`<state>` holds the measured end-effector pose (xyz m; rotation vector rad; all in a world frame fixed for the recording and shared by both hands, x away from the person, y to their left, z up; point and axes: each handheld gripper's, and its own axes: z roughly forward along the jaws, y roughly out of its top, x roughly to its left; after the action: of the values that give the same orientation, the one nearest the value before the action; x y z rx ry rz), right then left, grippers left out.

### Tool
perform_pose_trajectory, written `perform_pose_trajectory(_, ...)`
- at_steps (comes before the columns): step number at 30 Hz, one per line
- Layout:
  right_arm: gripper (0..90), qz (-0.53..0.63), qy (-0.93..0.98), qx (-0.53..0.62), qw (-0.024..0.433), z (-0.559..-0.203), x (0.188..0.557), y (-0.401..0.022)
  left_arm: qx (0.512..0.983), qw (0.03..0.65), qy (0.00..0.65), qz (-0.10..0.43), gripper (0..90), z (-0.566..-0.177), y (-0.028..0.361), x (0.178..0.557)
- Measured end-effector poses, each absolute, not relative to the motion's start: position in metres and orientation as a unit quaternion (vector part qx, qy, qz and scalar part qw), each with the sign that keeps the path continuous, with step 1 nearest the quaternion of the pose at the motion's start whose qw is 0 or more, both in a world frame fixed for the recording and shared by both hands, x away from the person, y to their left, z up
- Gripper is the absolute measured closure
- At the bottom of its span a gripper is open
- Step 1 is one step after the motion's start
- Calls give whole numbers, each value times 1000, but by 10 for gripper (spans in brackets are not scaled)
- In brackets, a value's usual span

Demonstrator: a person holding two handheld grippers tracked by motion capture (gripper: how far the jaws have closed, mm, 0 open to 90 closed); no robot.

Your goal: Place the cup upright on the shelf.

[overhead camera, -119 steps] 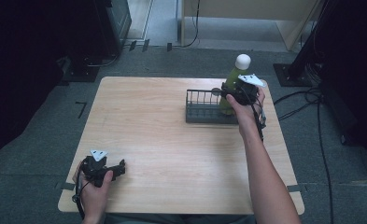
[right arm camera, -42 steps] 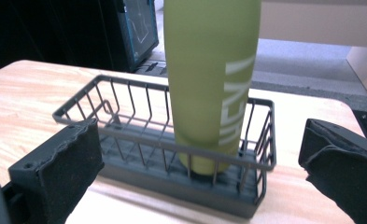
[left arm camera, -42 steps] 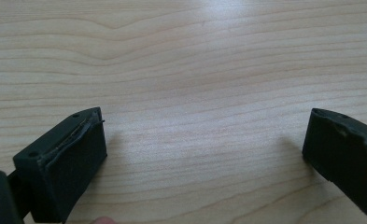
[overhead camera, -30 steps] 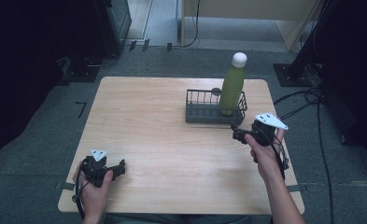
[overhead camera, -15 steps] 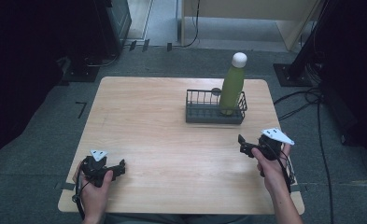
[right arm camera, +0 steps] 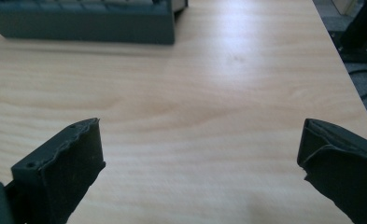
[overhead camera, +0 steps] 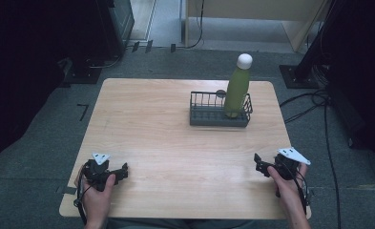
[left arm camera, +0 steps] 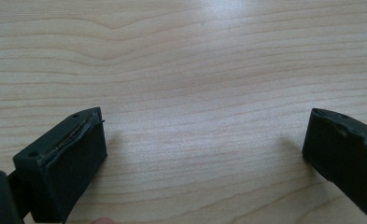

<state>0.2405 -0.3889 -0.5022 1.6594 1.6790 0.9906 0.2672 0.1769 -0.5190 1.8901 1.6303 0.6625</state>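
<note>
While green bottle (overhead camera: 236,90) stands upright in right end of wire basket (overhead camera: 209,116), white cap up, wall of basket props it against tipping. Basket sits toward far right part of desk (overhead camera: 175,143). Left tool (overhead camera: 118,172) rests at desk's near left corner, well apart from basket; jaws wide, bare wood between them. Right tool (overhead camera: 260,165) at near right edge, nearer basket yet well clear; jaws wide, holding nothing. Judgement: both tools parked low at near edge, out of work zone; neutral rest pose.
</note>
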Motion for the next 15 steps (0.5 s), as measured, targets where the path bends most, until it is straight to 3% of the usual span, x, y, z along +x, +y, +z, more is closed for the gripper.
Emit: perform_pose_trajectory(15,10,308,636,660,254,-526,210,-422,704,275,606,246,0,-519,177,267)
